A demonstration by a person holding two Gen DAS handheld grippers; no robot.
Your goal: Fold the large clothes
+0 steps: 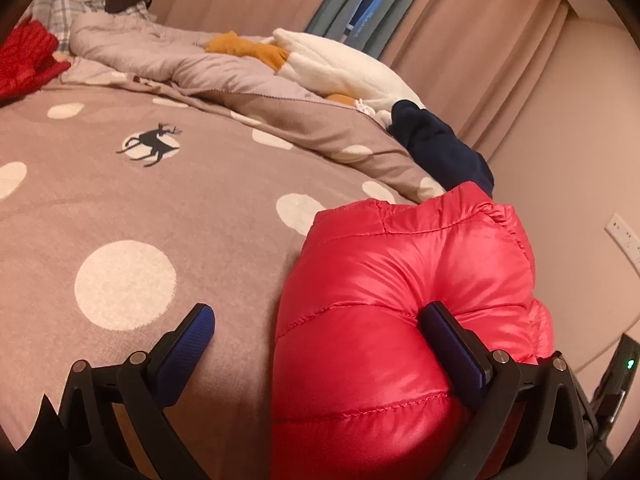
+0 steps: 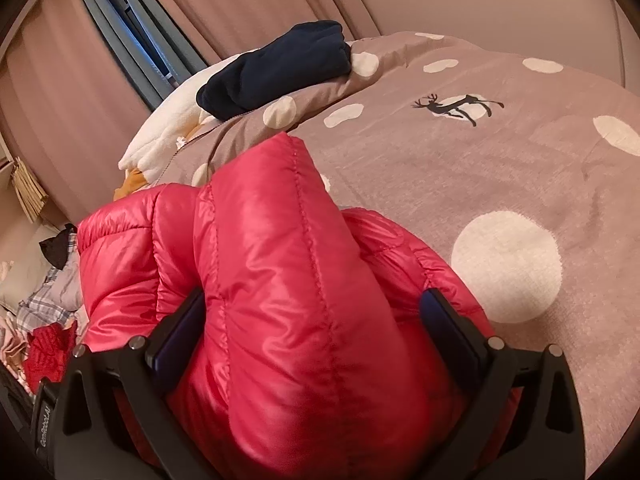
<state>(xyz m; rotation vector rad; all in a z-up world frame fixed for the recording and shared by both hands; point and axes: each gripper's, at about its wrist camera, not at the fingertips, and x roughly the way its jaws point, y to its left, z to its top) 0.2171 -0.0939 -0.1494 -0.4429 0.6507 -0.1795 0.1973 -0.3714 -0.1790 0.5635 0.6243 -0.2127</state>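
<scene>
in the left wrist view, the left gripper (image 1: 316, 328) is standing released, jaws wide; one pad is denting the red puffer jacket (image 1: 400, 300) lying at the bed's (image 1: 160, 200) edge. in the right wrist view, the right gripper (image 2: 312, 312) is grasping a thick fold of that jacket (image 2: 280, 280), a navy garment (image 2: 276, 68) lying beyond.

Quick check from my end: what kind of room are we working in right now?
Most likely a bedroom. The red puffer jacket lies on a bed with a polka-dot cover, a rumpled duvet sits further back, and curtains hang behind it.
</scene>
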